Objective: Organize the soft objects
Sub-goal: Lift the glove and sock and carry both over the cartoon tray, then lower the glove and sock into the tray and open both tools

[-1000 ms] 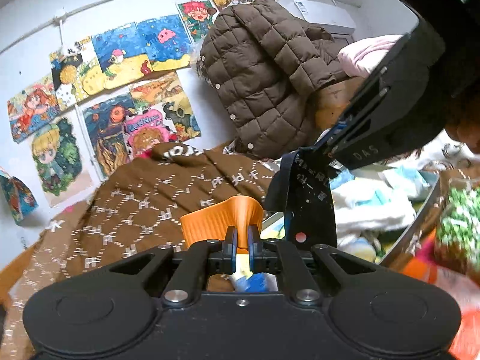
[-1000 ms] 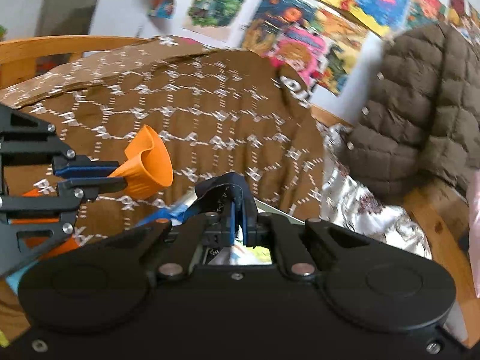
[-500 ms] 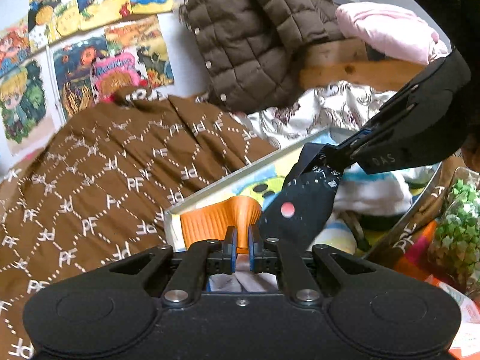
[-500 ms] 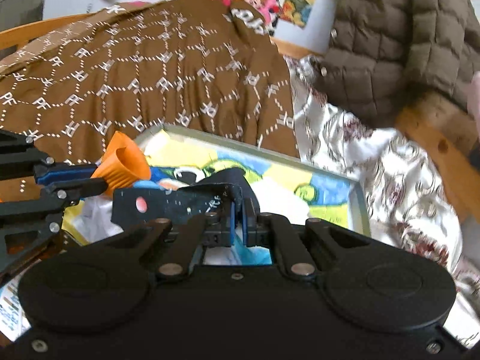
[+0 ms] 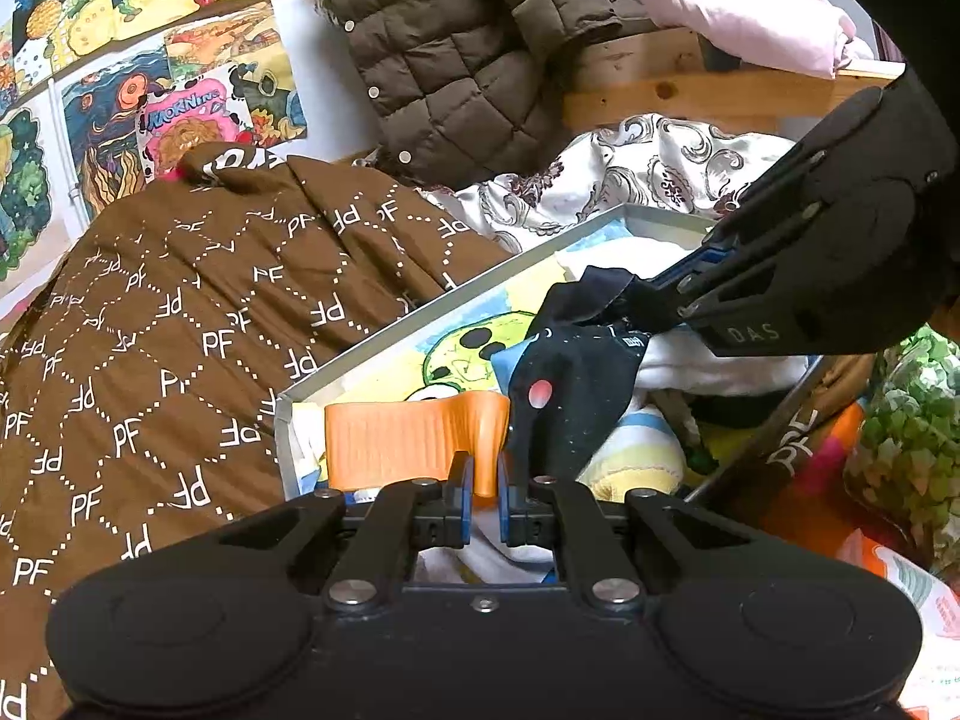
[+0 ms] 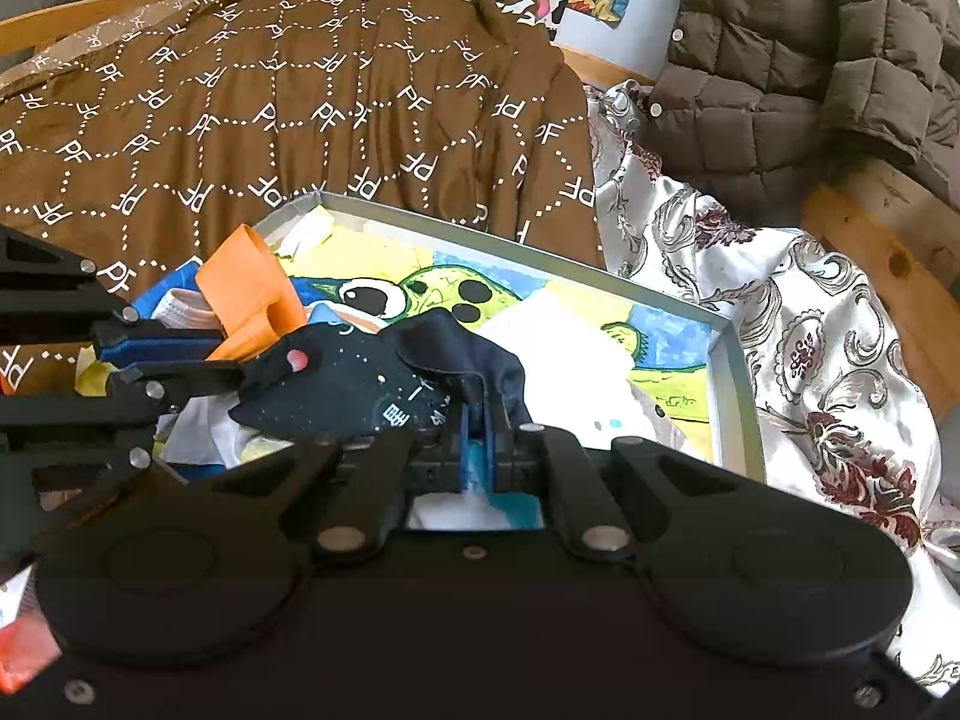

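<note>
My left gripper [image 5: 485, 489] is shut on an orange sock [image 5: 408, 438], held low over the near left corner of a grey metal tray [image 5: 384, 336]. My right gripper [image 6: 477, 450] is shut on a dark navy sock [image 6: 360, 378] with white dots and a pink spot. It holds the sock over the tray [image 6: 729, 372]. In the left wrist view the right gripper [image 5: 672, 294] comes in from the right with the navy sock [image 5: 570, 384] hanging beside the orange one. The orange sock [image 6: 246, 294] and the left gripper [image 6: 222, 354] show at the left of the right wrist view.
The tray has a cartoon print and holds white and blue soft items [image 5: 636, 456]. A brown PF-patterned quilt [image 5: 180, 324] lies left, a floral silver cloth [image 6: 810, 324] right. A brown puffer jacket [image 5: 456, 42] and pink cloth [image 5: 744, 12] lie on a wooden rail.
Both grippers have come down from above the quilt to just over the tray, still holding their socks. The orange and navy socks now hang close to the items in the tray.
</note>
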`<state>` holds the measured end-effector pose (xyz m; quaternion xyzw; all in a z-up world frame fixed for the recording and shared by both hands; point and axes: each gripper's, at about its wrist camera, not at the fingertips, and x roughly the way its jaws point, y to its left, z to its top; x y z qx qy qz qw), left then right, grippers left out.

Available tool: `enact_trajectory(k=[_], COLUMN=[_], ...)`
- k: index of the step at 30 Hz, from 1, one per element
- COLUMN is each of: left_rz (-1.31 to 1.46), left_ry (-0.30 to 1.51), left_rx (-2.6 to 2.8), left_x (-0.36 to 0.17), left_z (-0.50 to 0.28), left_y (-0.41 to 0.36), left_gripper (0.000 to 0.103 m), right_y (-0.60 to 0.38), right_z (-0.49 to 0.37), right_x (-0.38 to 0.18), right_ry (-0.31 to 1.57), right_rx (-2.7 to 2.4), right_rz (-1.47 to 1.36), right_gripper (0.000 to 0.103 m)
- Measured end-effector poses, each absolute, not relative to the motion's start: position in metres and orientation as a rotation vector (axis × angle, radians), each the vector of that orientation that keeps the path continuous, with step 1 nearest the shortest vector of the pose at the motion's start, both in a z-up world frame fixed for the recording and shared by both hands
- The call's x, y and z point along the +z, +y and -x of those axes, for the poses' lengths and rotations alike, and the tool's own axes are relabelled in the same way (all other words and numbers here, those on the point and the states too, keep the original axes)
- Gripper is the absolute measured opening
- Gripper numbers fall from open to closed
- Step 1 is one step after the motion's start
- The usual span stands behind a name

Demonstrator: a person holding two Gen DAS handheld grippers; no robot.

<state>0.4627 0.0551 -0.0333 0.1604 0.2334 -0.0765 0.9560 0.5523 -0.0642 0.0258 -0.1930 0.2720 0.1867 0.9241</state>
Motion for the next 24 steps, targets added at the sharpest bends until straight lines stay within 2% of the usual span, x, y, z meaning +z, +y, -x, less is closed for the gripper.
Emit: enact_trajectory(k=[6,8,10,13,24], left_rz=[-0.308,-0.304,-0.302,-0.296,-0.321], left_ry=[0.498,0.505,0.510,0.513,0.494], left_rx=[-0.158,-0.154,-0.149,-0.144,-0.136], left_x=[-0.029,-0.027,-0.025,-0.021,-0.008], left_z=[-0.464,-0.464,-0.463,-0.462,-0.442], left_y=[0.059,0.059,0.059,0.059,0.048], left_gripper=[0.011,0.013,0.015,0.016,0.019], right_y=[-0.070,-0.070,-0.073,-0.078,-0.097], right_z=[-0.544,-0.541,-0.538,-0.533,-0.510], right_x=[0.043,0.046,0.052,0.058,0.089], right_ry=[0.538,0.537,0.533,0.522,0.461], right_rx=[0.384,0.379,0.375,0.378,0.377], right_rz=[0.395,0.398,0.394,0.381,0.354], right_gripper=[0.002,0.006,0.017,0.028,0.049])
